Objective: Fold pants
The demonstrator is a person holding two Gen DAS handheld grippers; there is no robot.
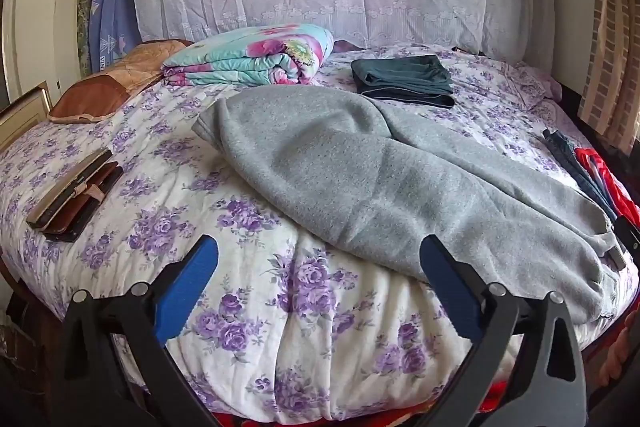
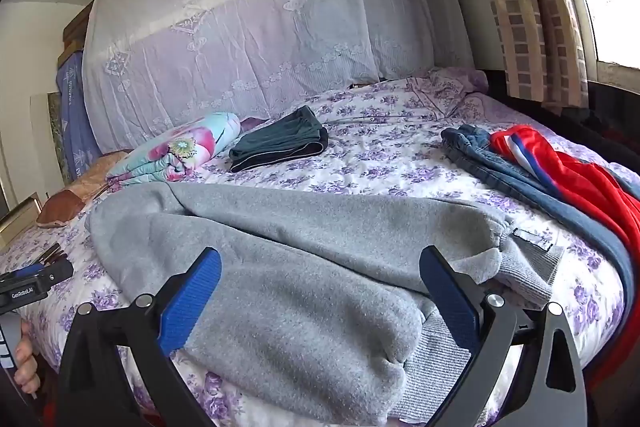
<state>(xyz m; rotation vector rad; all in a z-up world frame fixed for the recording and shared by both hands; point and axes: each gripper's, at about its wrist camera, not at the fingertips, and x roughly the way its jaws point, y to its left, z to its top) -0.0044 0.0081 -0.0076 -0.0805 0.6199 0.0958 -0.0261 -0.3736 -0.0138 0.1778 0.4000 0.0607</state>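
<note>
The grey fleece pants (image 2: 280,247), judged soft, thick and limp, are spread on the bed (image 1: 248,291) ahead of both spread, empty tools, the right gripper (image 2: 320,291) over the ribbed waistband (image 2: 436,367), where a pinch is best taken, the left gripper (image 1: 318,279) beside the fabric edge.

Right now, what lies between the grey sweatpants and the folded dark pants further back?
Only bare floral bedspread separates the grey sweatpants from the folded dark pants, clearest in the right wrist view.
</note>
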